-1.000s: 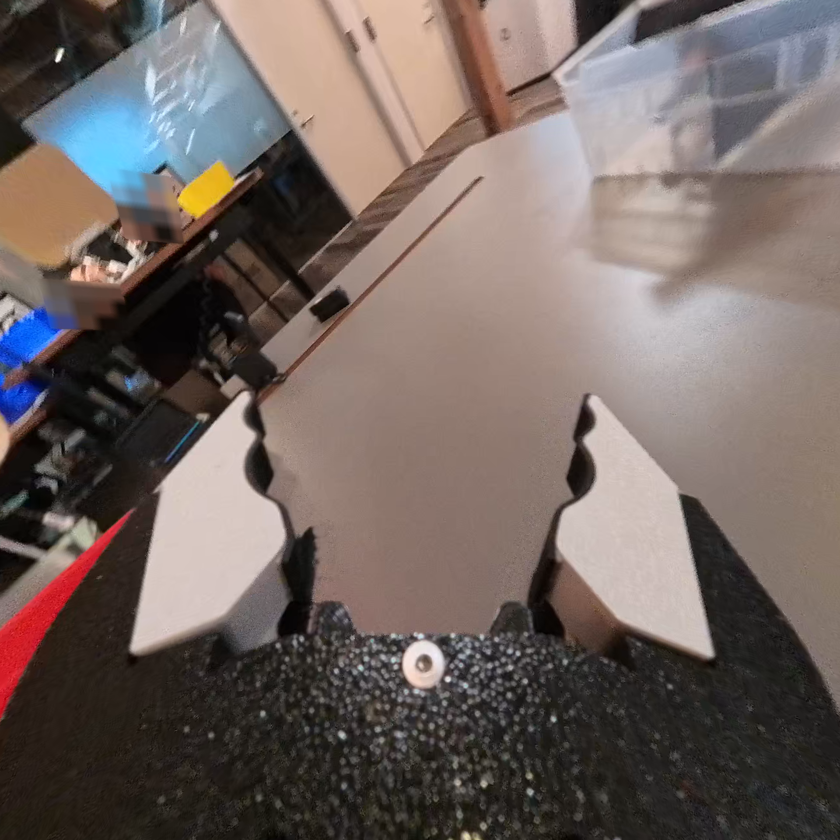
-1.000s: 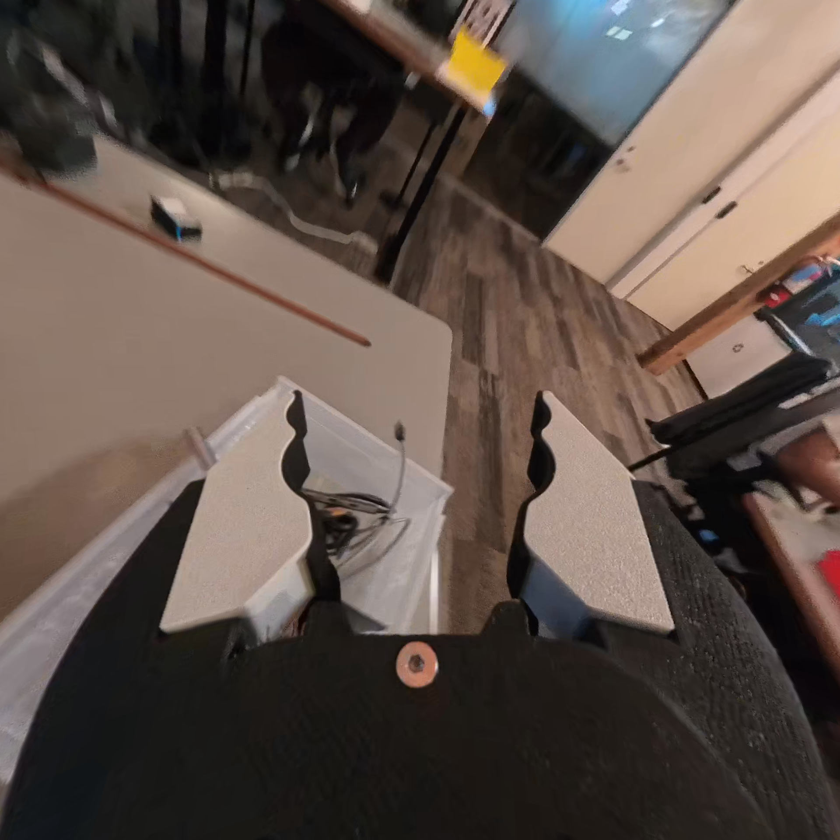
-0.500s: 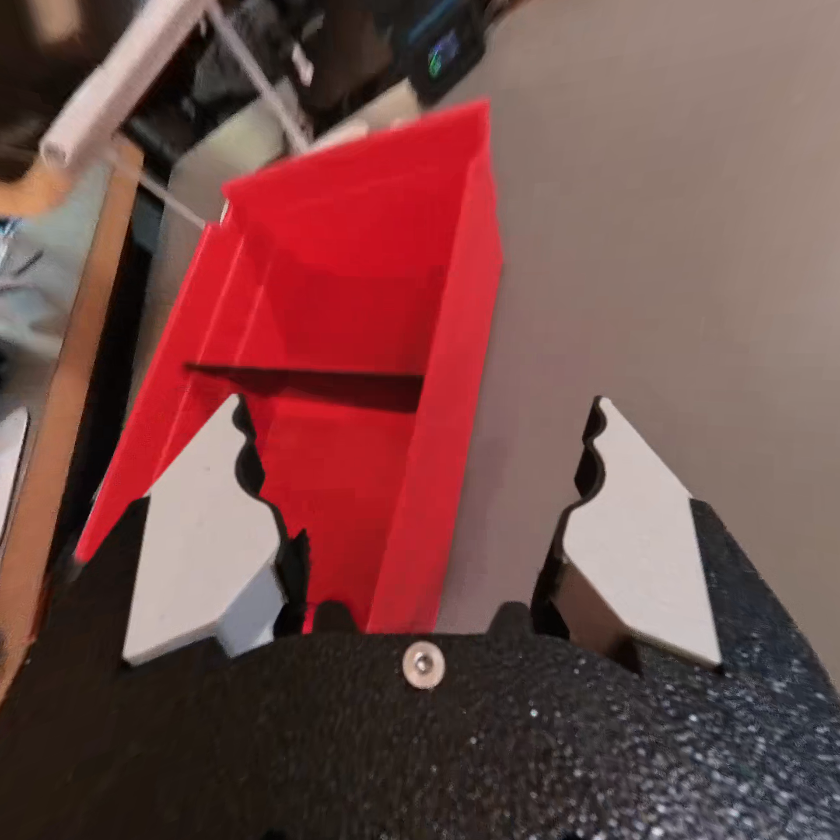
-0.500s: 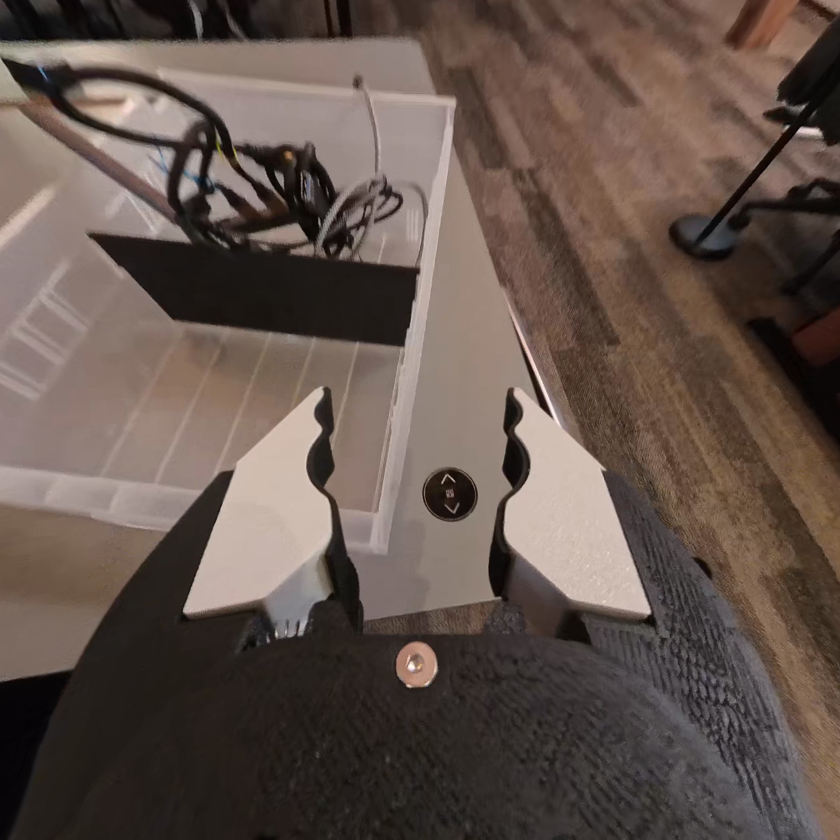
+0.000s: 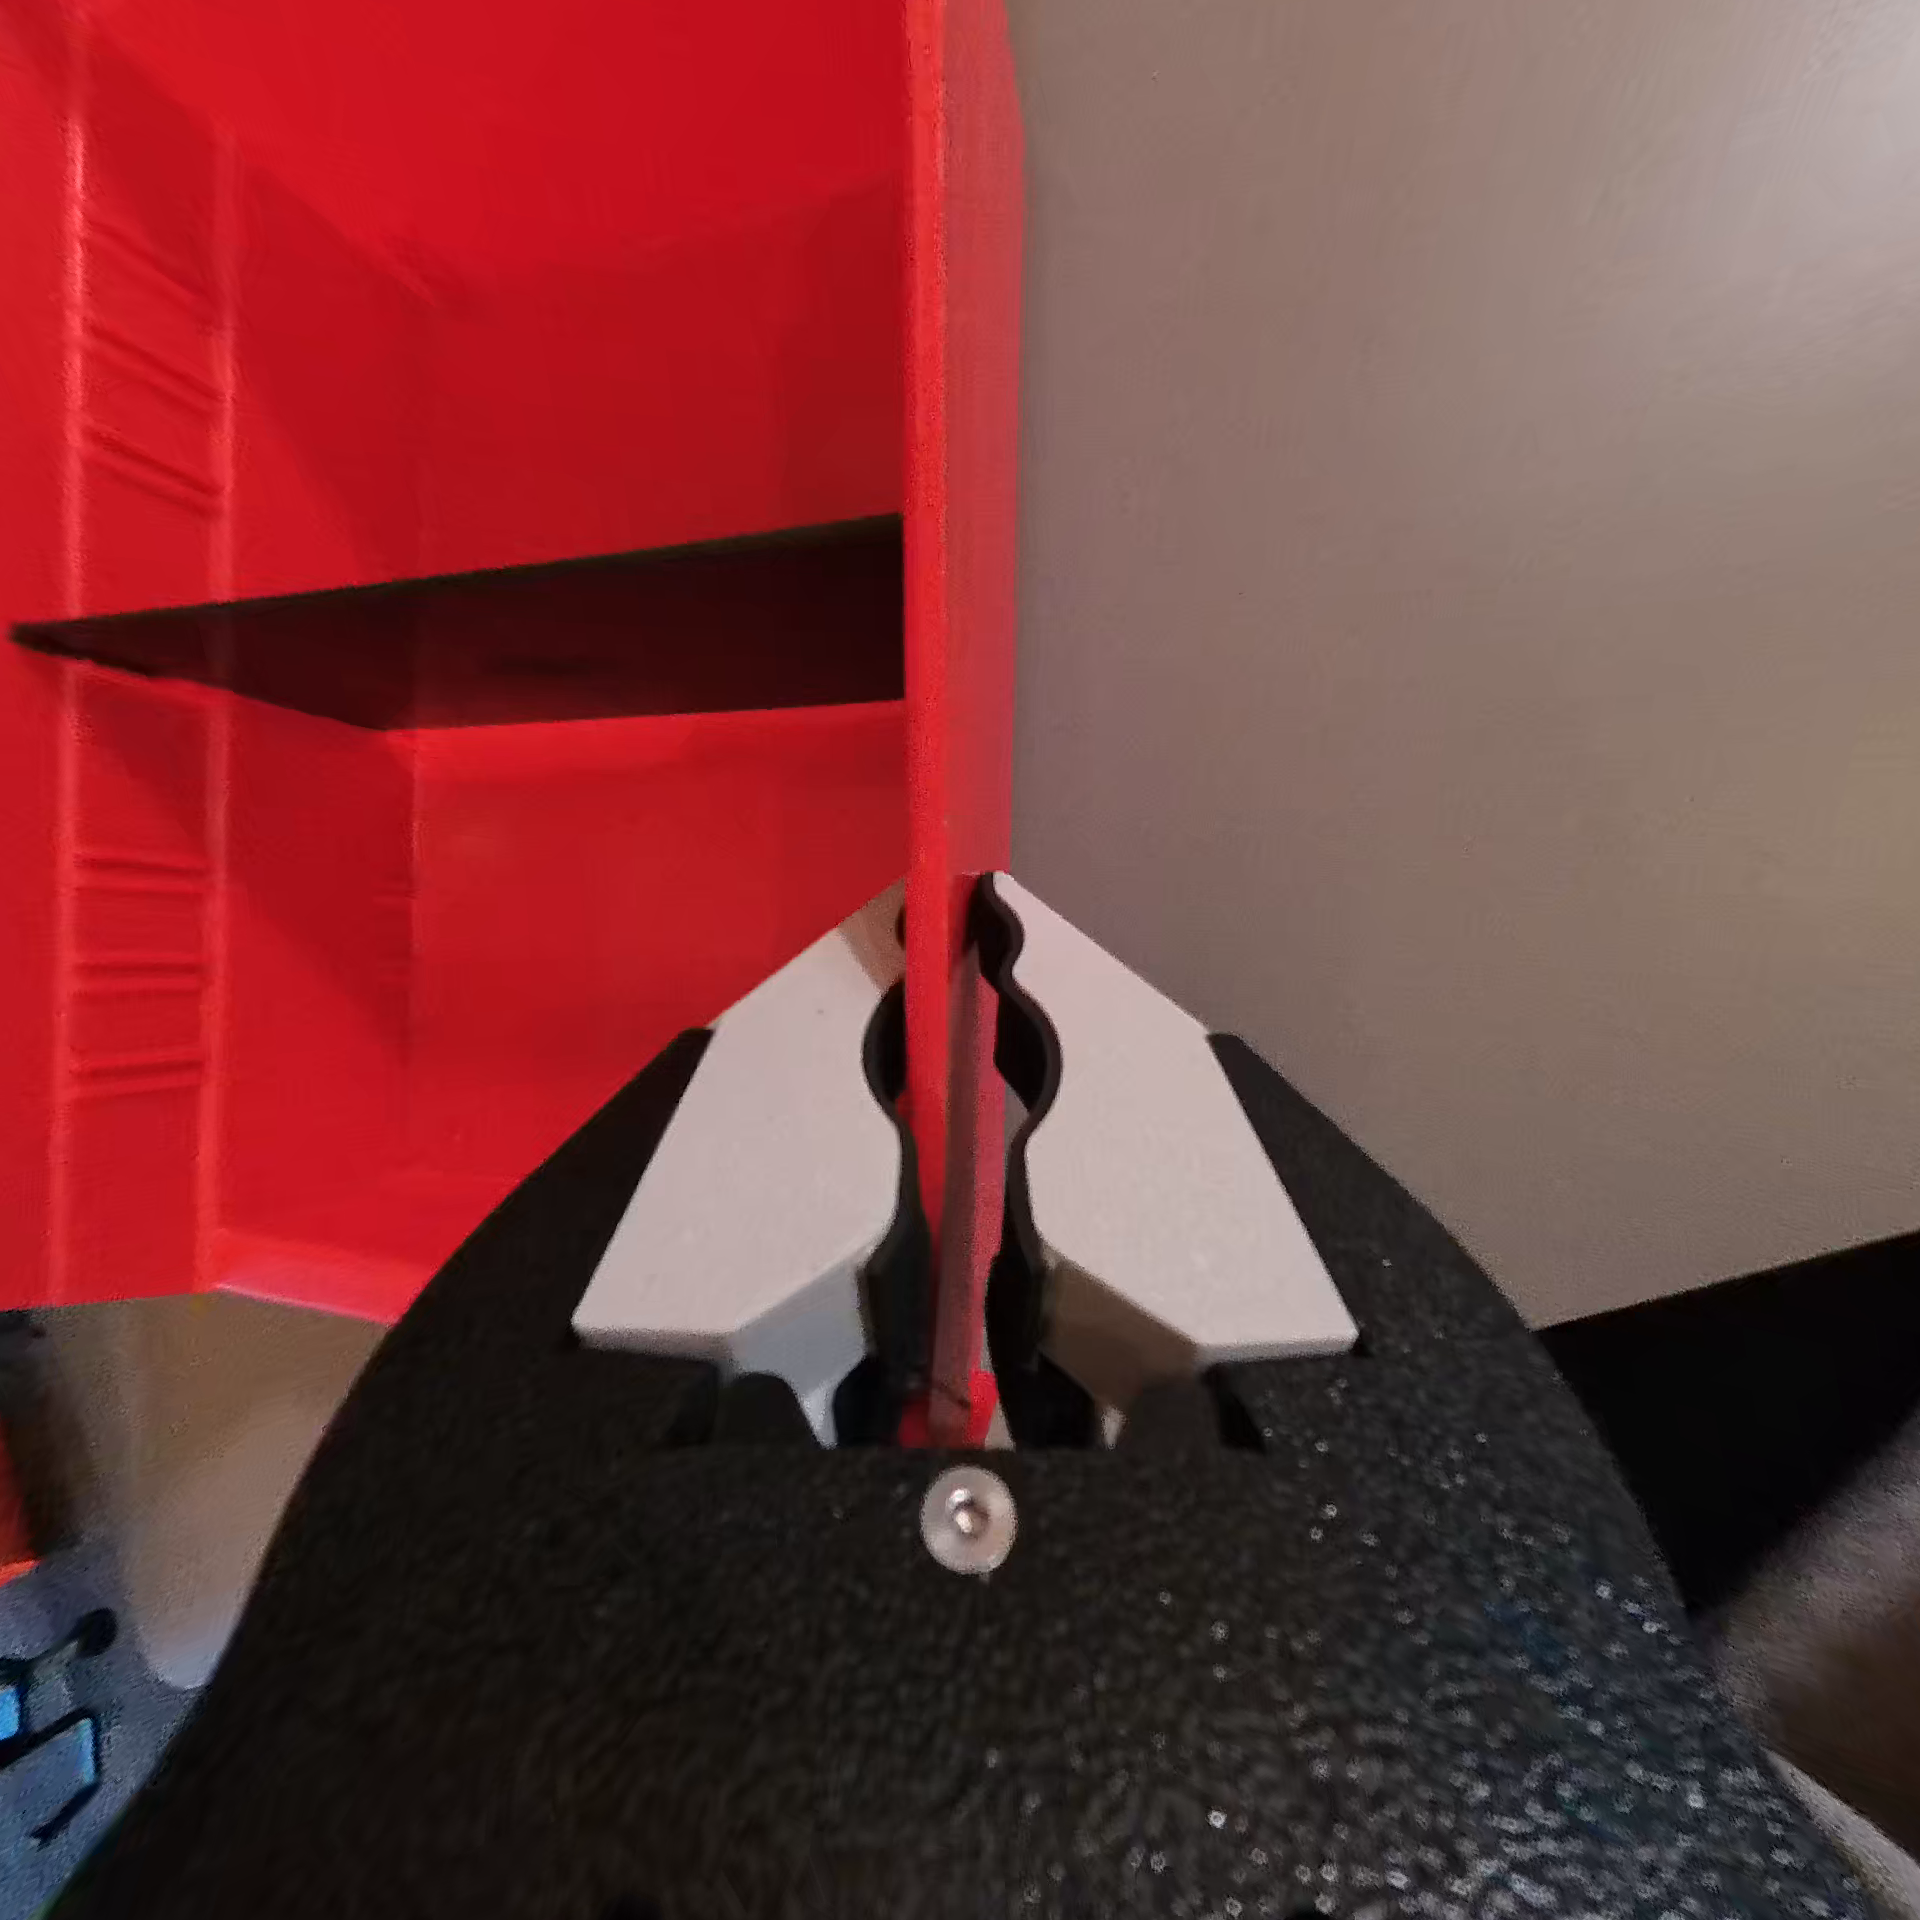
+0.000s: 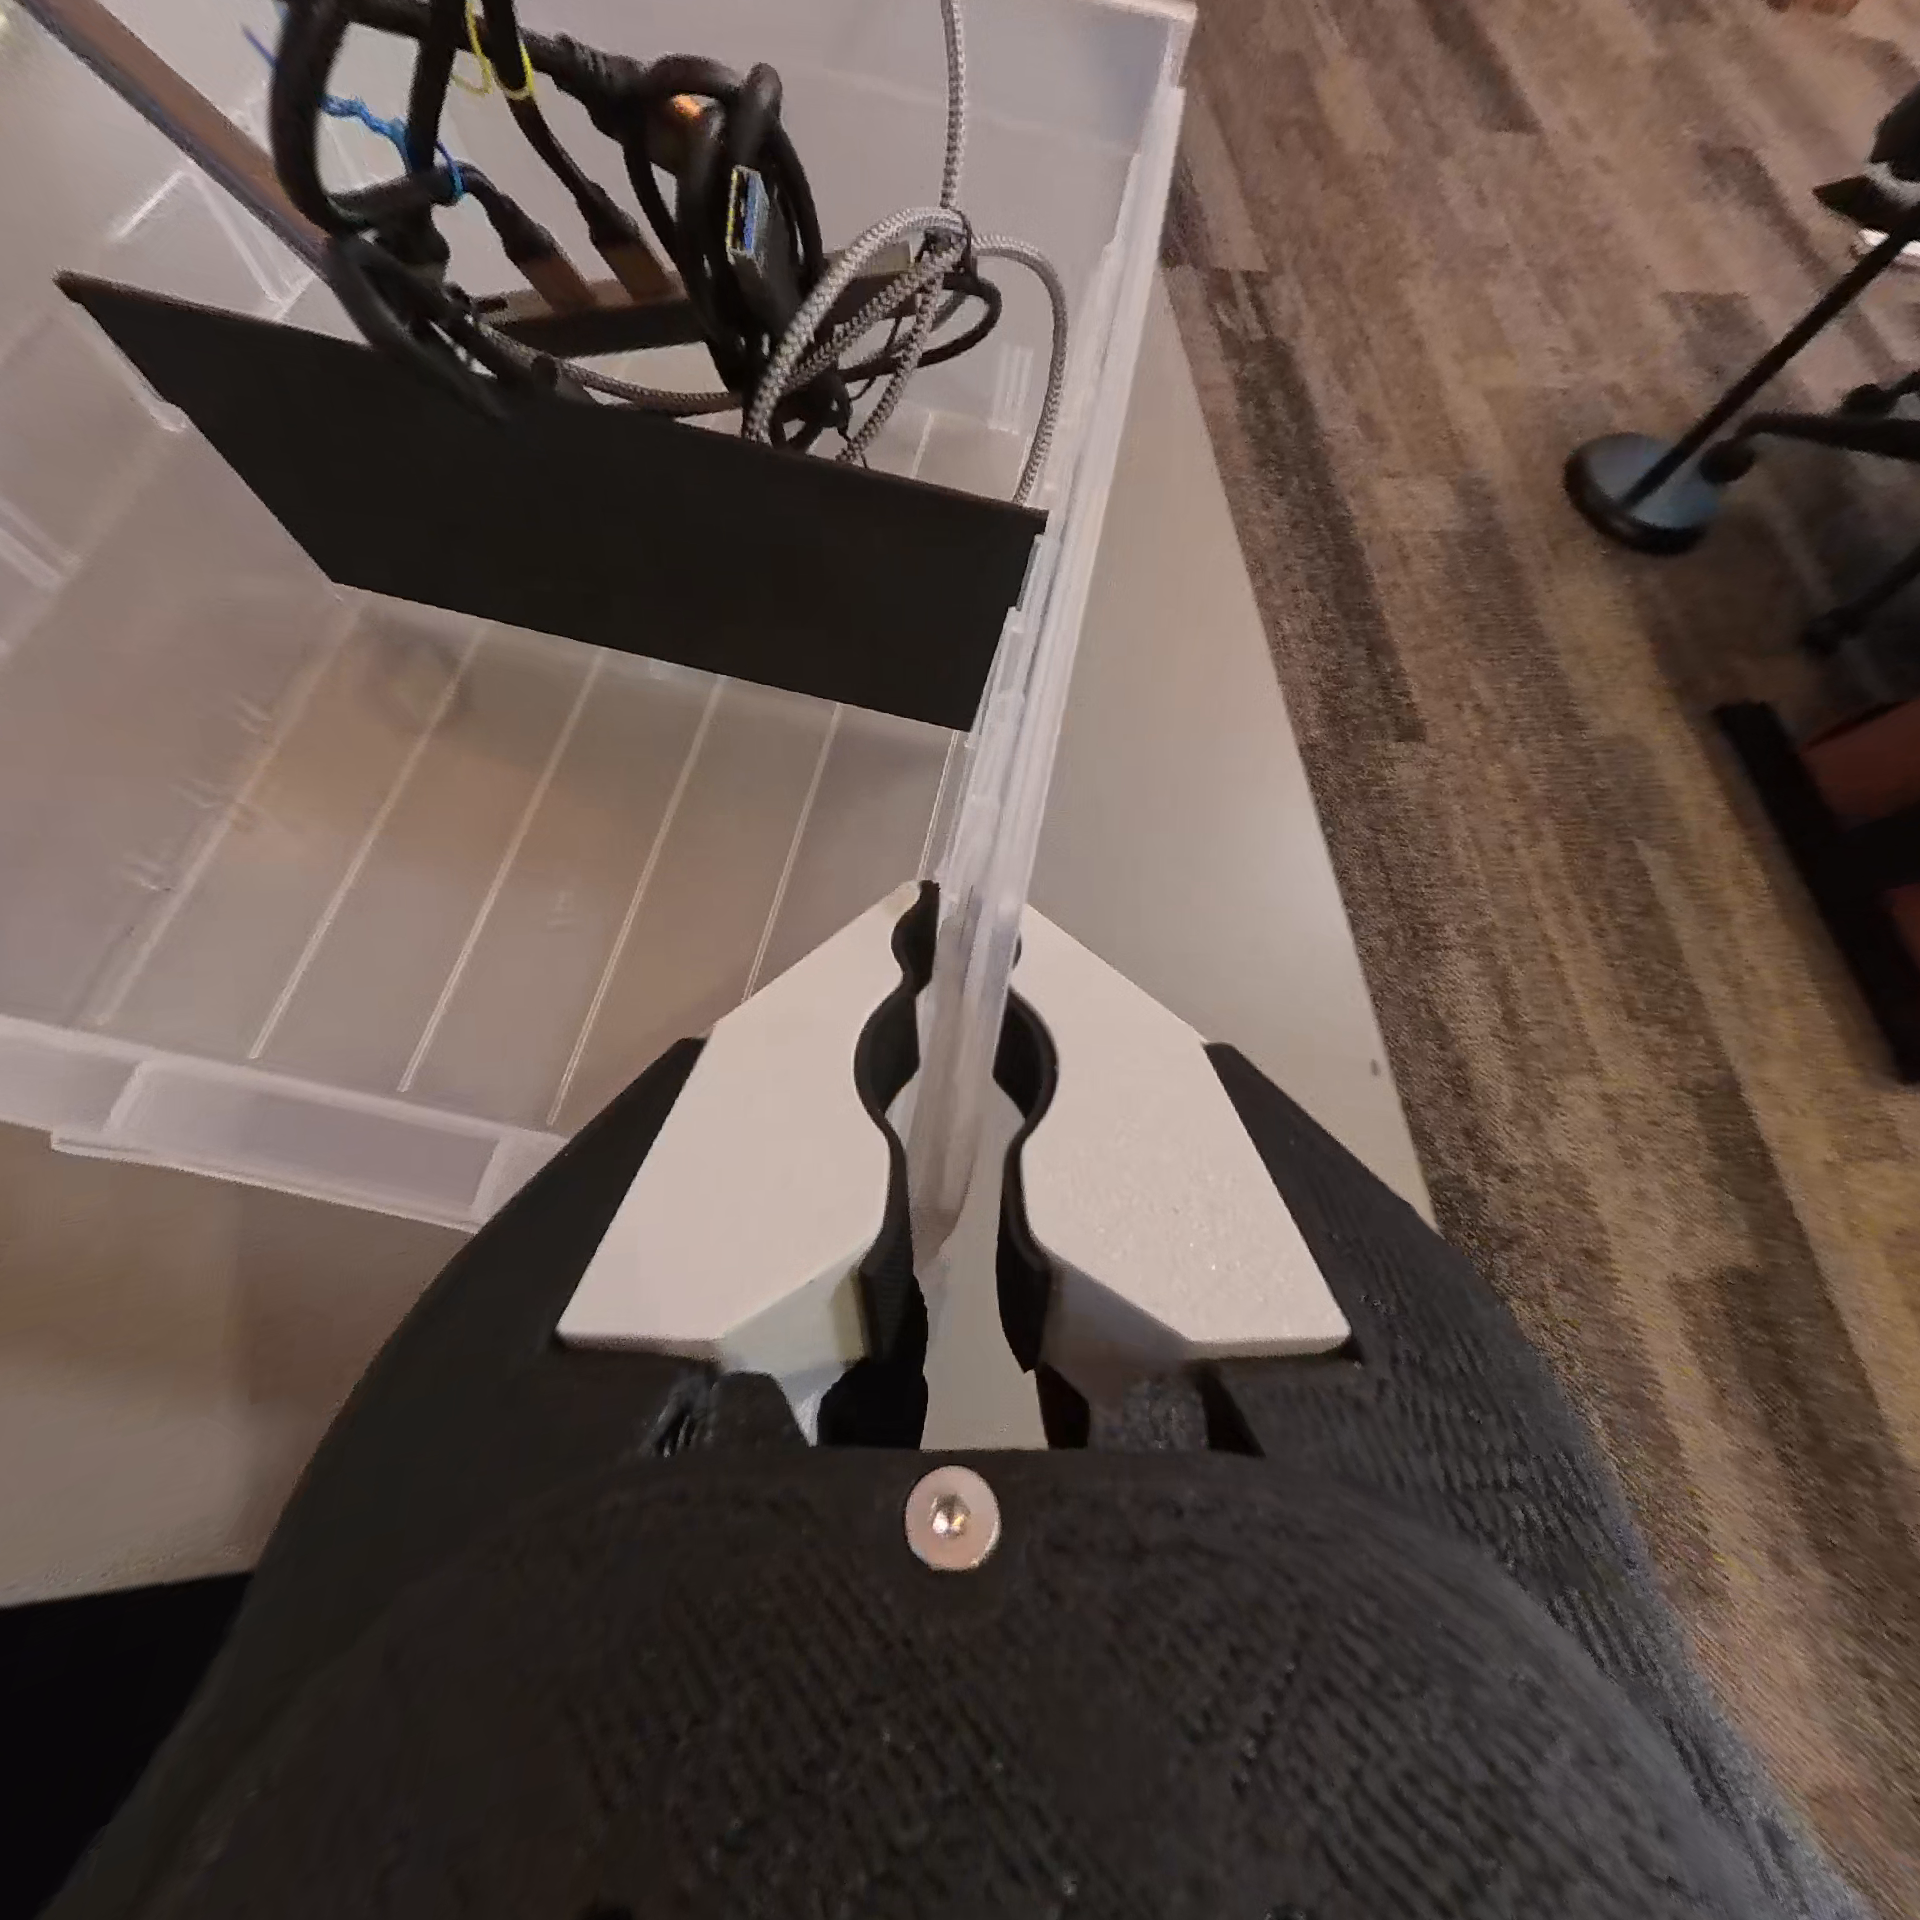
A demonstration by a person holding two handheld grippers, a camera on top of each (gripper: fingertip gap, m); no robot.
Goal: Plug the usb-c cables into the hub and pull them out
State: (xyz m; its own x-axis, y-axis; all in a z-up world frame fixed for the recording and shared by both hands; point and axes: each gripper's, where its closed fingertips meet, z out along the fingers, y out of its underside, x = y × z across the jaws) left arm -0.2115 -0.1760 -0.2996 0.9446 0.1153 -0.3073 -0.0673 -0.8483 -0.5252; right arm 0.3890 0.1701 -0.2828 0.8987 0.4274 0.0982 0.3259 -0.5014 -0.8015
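My left gripper [image 5: 943, 914] is shut on the right side wall of a red bin [image 5: 925, 520]. The red bin is empty and has a black divider [image 5: 499, 644] across it. My right gripper [image 6: 971, 914] is shut on the right side wall of a clear plastic bin [image 6: 1081, 582]. A tangle of black and grey braided cables [image 6: 727, 239] lies in the far compartment of the clear bin, behind a black divider [image 6: 623, 540]. One plug with a blue insert [image 6: 750, 213] shows among them. I cannot make out a hub.
Both bins stand on a grey table [image 5: 1455, 623]. The clear bin sits close to the table's right edge [image 6: 1320, 831], with wood-pattern floor beyond. A black stand base [image 6: 1652, 499] is on the floor at right. The near compartment of the clear bin holds nothing. Tip to tip, the grippers are about 70 cm apart.
Both grippers have moved down and forward onto the bin walls and closed from open. The left now grips the red bin's wall, the right the clear bin's wall.
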